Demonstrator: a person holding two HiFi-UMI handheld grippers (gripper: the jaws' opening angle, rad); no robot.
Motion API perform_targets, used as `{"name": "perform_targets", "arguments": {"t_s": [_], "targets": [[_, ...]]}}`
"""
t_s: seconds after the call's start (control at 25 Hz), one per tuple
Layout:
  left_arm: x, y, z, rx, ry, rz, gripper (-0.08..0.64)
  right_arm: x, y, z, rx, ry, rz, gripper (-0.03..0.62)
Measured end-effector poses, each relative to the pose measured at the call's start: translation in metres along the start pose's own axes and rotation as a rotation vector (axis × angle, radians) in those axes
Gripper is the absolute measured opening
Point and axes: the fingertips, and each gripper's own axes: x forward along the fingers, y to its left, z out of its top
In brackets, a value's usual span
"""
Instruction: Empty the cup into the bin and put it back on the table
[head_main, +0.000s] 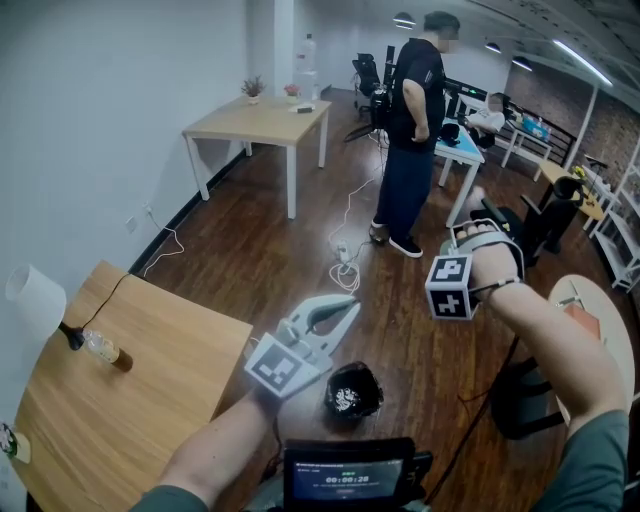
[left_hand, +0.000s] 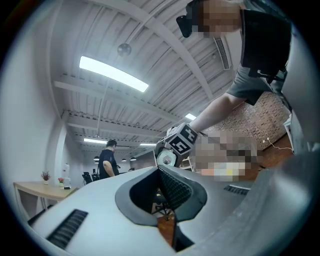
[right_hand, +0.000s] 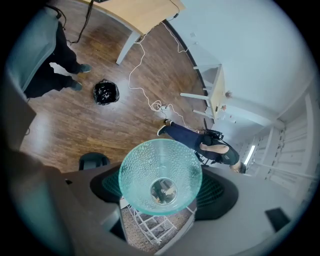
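Closest to the head camera sits a small dark screen at the bottom edge, with both forearms reaching out past it. Just beyond, the left gripper points up and to the right, its white jaws together with nothing between them. Beside its marker cube, the black-lined bin stands on the wooden floor, near the corner of the light wooden surface. That surface carries a white-shaded lamp towards its far left edge. The right gripper is raised to the right of the bin and well apart from it. Its jaws stand wide and are clamped on the sides of a teal textured glass cup, which is seen end-on, so the cup is in the air rather than on the surface. From that gripper the bin shows far off to the upper left, not under the cup. Farther out, a white cable trails across the floor. A standing person is between it and a second wooden table by the wall.
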Motion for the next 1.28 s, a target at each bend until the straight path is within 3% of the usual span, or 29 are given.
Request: {"name": "perform_targets", "arguments": {"t_s": [0.32, 0.4, 0.48, 0.56, 0.76, 0.88, 0.96, 1.08, 1.28], "targets": [[-0.002, 0.003, -0.004, -0.035, 0.005, 0.03, -0.008, 0.001, 0.006, 0.007, 0.074, -0.064, 0.025, 0.399], [-0.004, 0.005, -0.001, -0.053, 0.0, 0.038, -0.008, -0.001, 0.008, 0.013, 0.147, -0.12, 0.049, 0.399], [-0.008, 0.004, 0.004, -0.123, 0.002, 0.028, -0.008, -0.005, 0.009, 0.021, 0.257, -0.208, 0.076, 0.399], [-0.016, -0.005, 0.008, -0.175, 0.015, -0.051, -0.008, -0.01, 0.015, 0.028, 0.36, -0.292, 0.109, 0.4], [-0.032, -0.038, 0.022, -0.099, 0.05, -0.29, -0.008, -0.018, 0.05, 0.05, 0.53, -0.506, 0.213, 0.4], [-0.031, -0.051, 0.039, -0.094, 0.037, -0.362, -0.008, -0.018, 0.061, 0.048, 0.648, -0.569, 0.212, 0.4], [-0.026, -0.046, 0.051, -0.092, 0.043, -0.305, -0.008, -0.029, 0.066, 0.054, 0.729, -0.64, 0.227, 0.4], [-0.018, -0.026, 0.068, -0.11, 0.045, -0.145, -0.008, -0.043, 0.07, 0.059, 0.831, -0.735, 0.246, 0.4], [-0.026, -0.002, 0.078, -0.11, 0.024, 0.012, -0.008, -0.052, 0.075, 0.064, 0.941, -0.839, 0.292, 0.4]]}}
